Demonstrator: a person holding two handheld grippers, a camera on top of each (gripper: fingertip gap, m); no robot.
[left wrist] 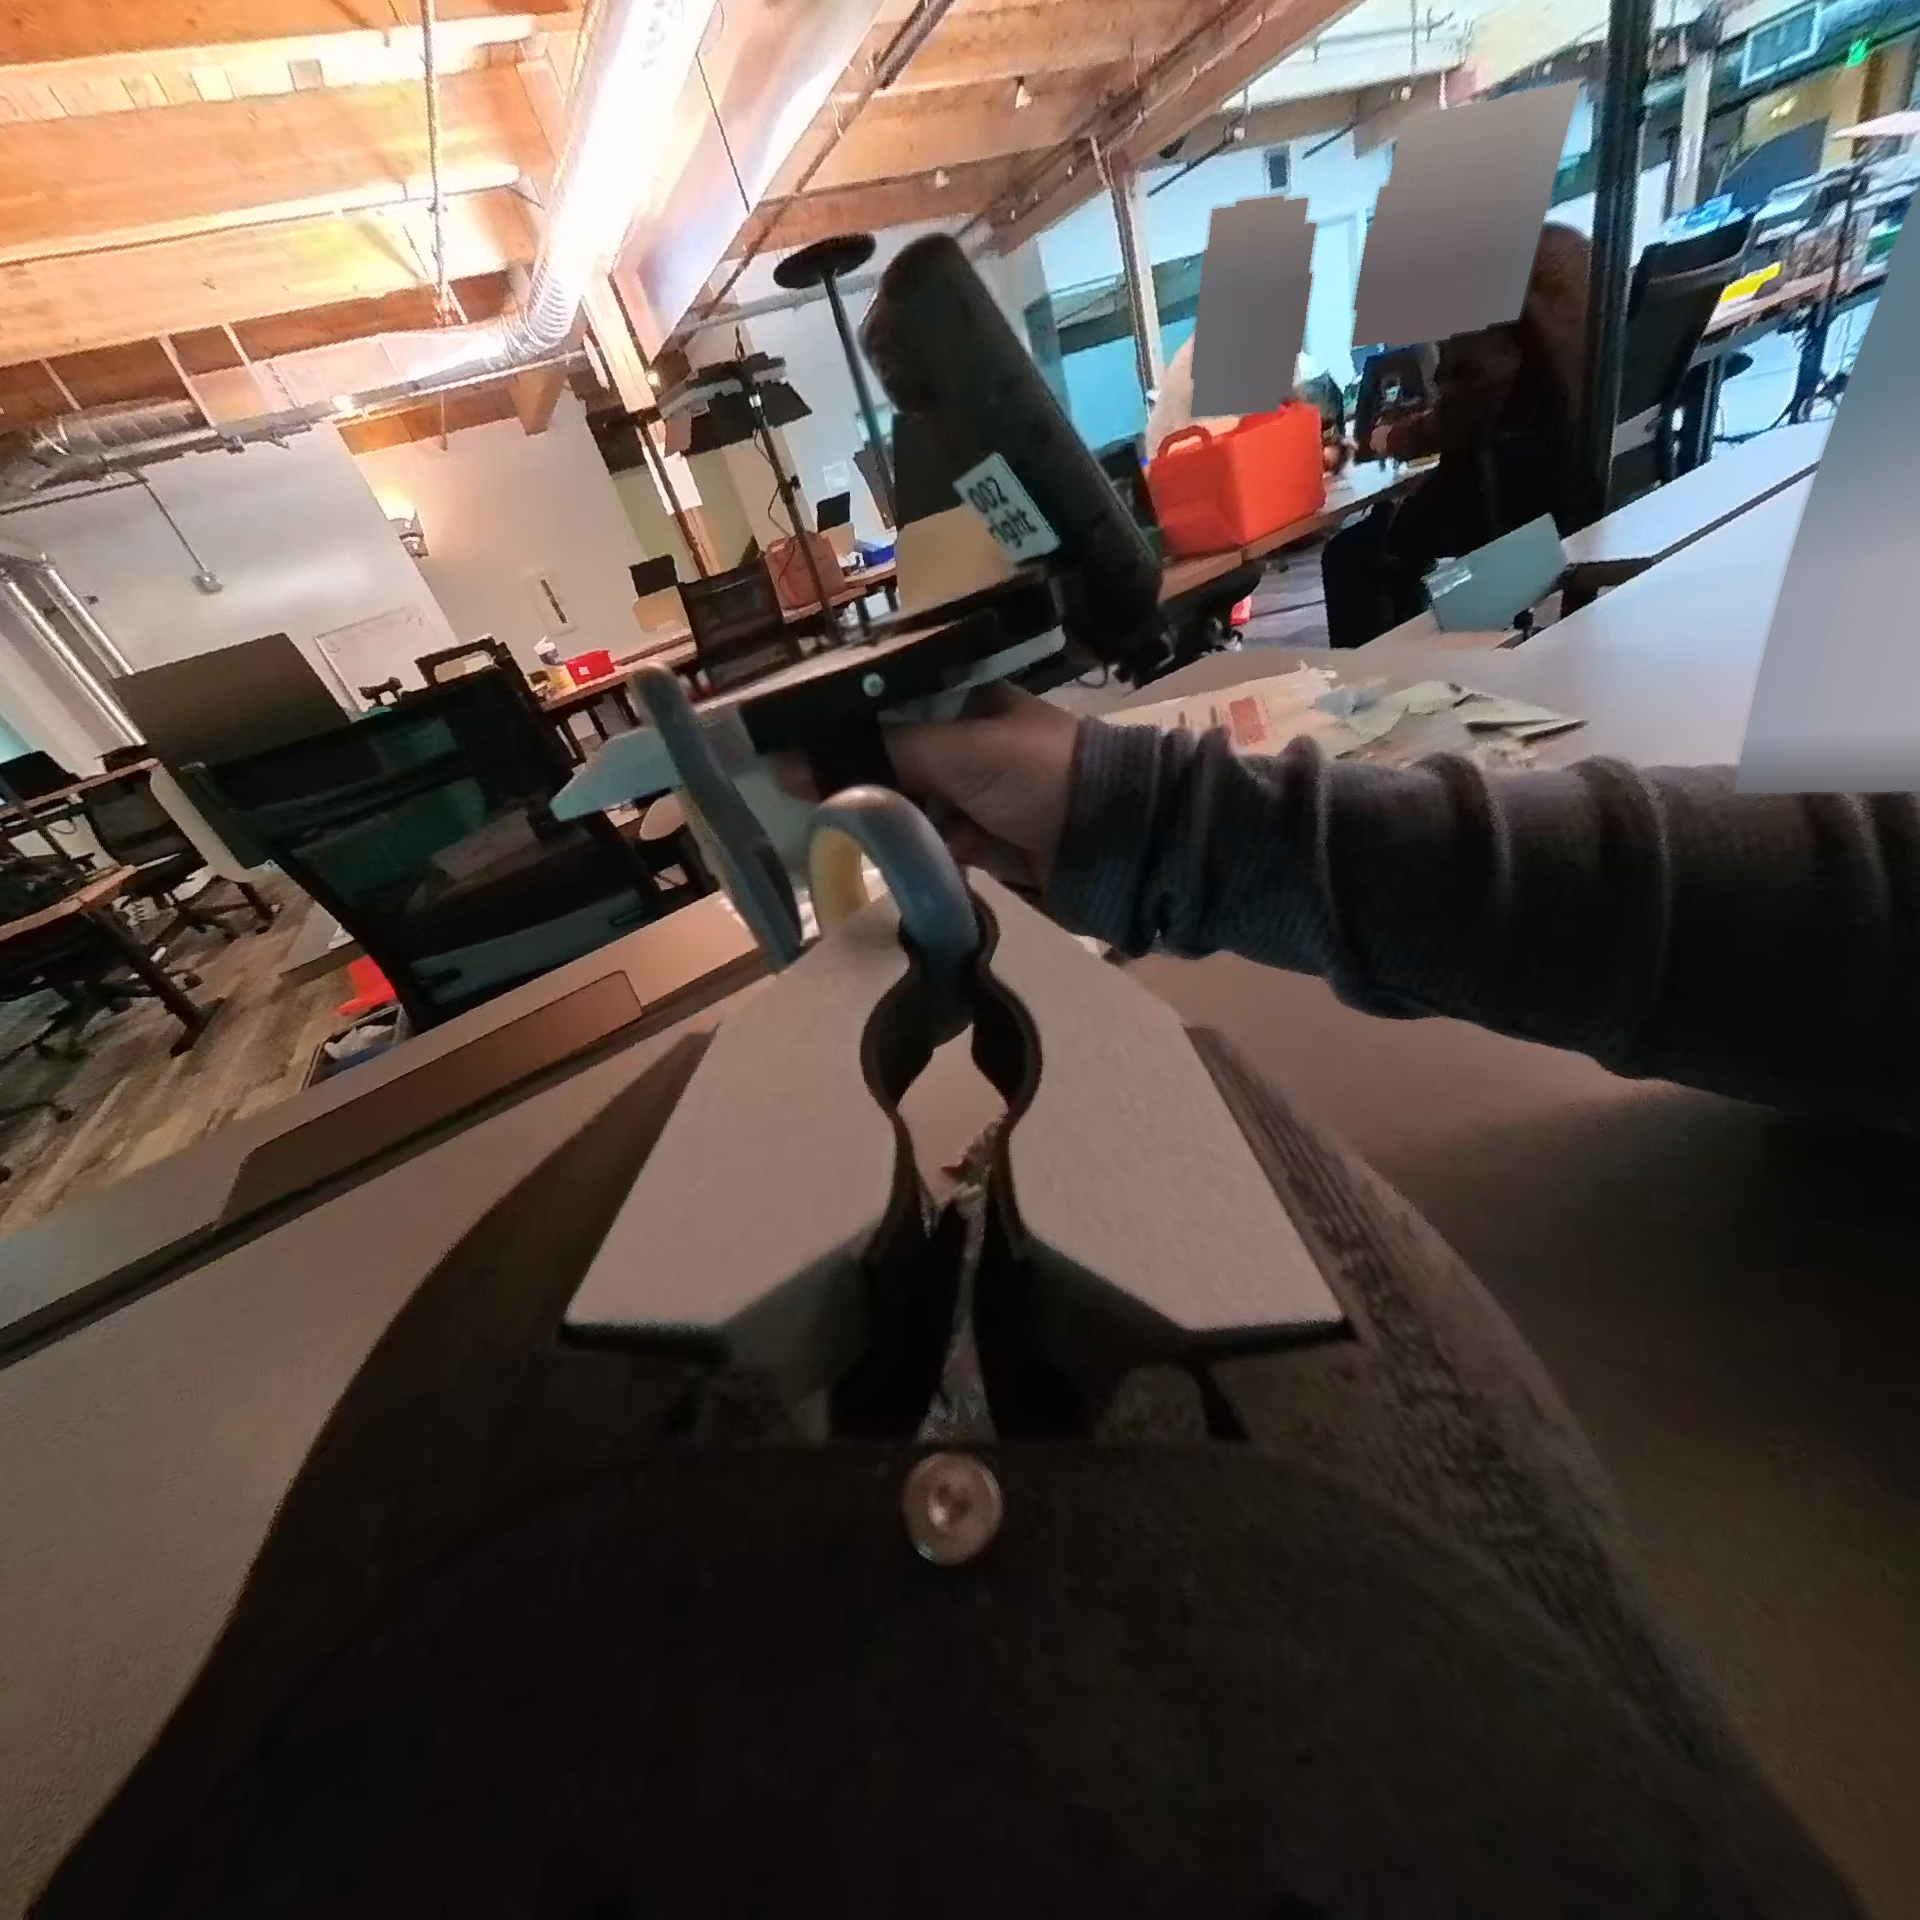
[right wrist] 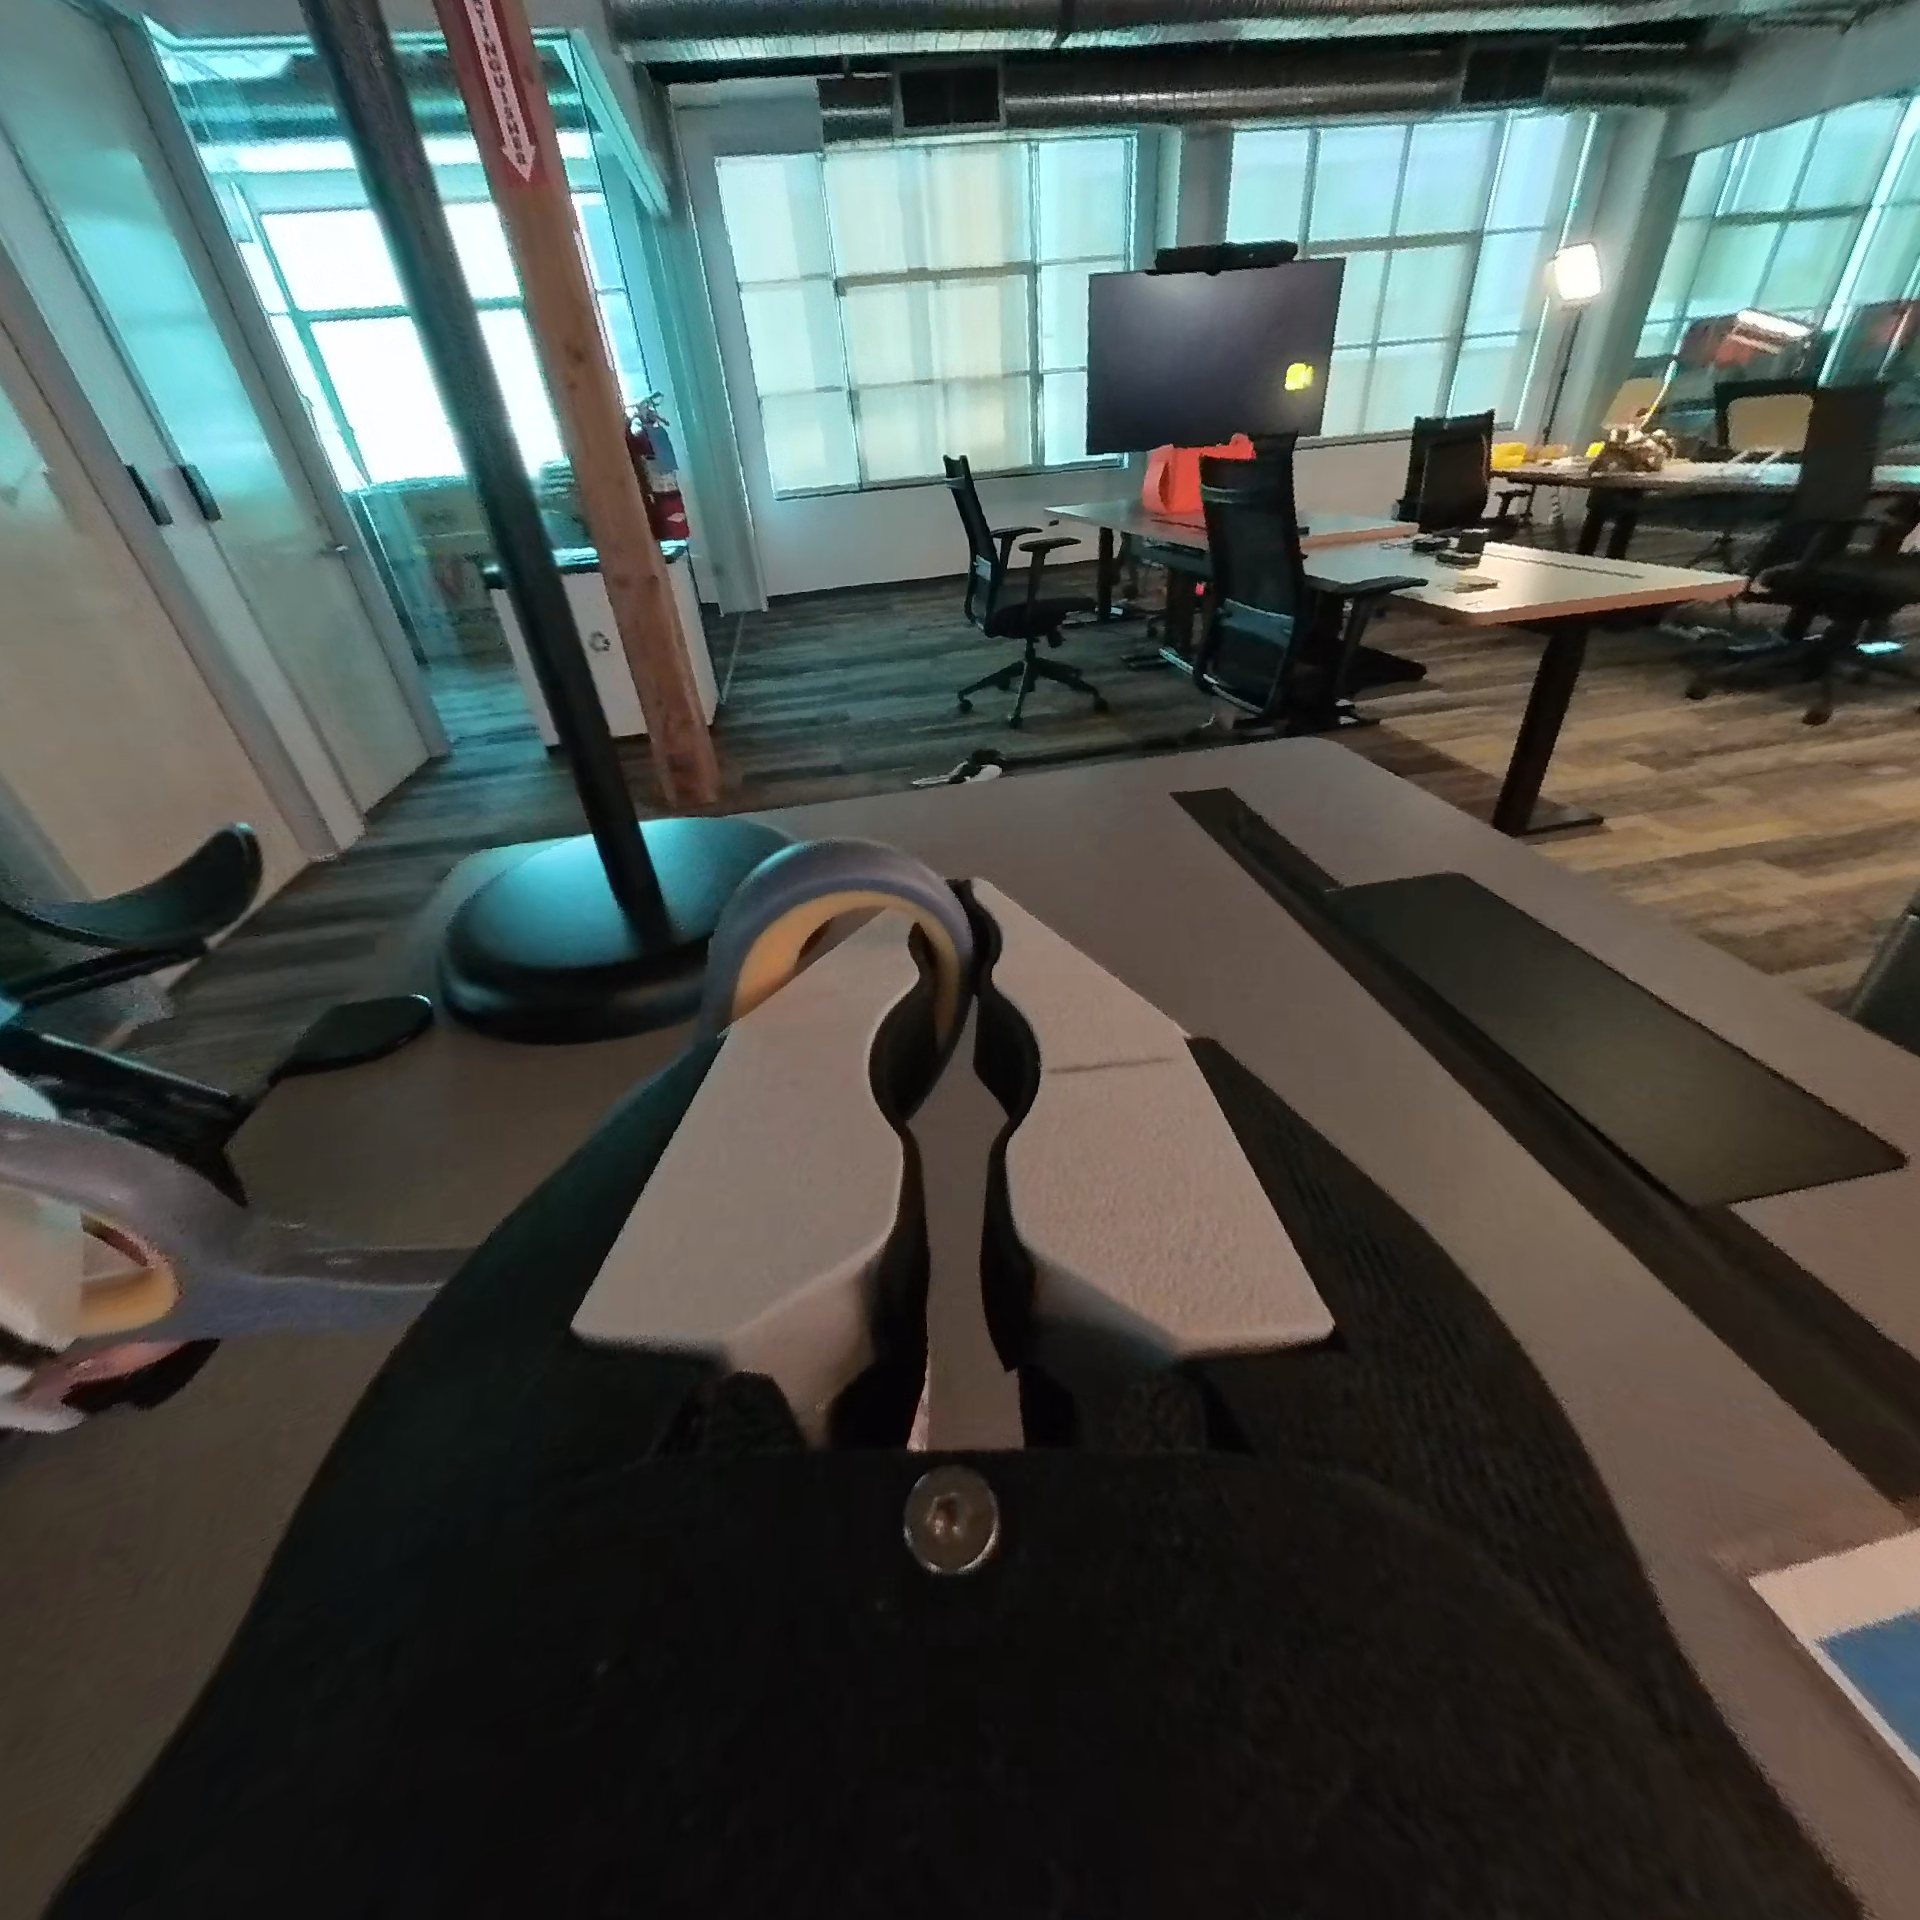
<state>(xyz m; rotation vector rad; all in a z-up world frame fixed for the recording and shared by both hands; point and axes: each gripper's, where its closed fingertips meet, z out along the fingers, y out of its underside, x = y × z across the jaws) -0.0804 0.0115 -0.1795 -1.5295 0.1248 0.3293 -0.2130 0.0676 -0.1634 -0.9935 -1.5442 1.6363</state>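
Left tool [left wrist: 940, 961] clamping scissors handle [left wrist: 894, 862]

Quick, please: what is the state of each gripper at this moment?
Left gripper: closed on one blue handle loop of the scissors.
Right gripper: closed on the other handle loop of the scissors.

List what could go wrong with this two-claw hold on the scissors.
1. The left claw and the right claw each pinch only a thin, curved handle loop of the scissors at their tips. A loop could swivel or slip out.
2. The claws work close together, so they may knock into each other.
3. The lamp base stands just left of the right claw, and a sideways swing could hit it.
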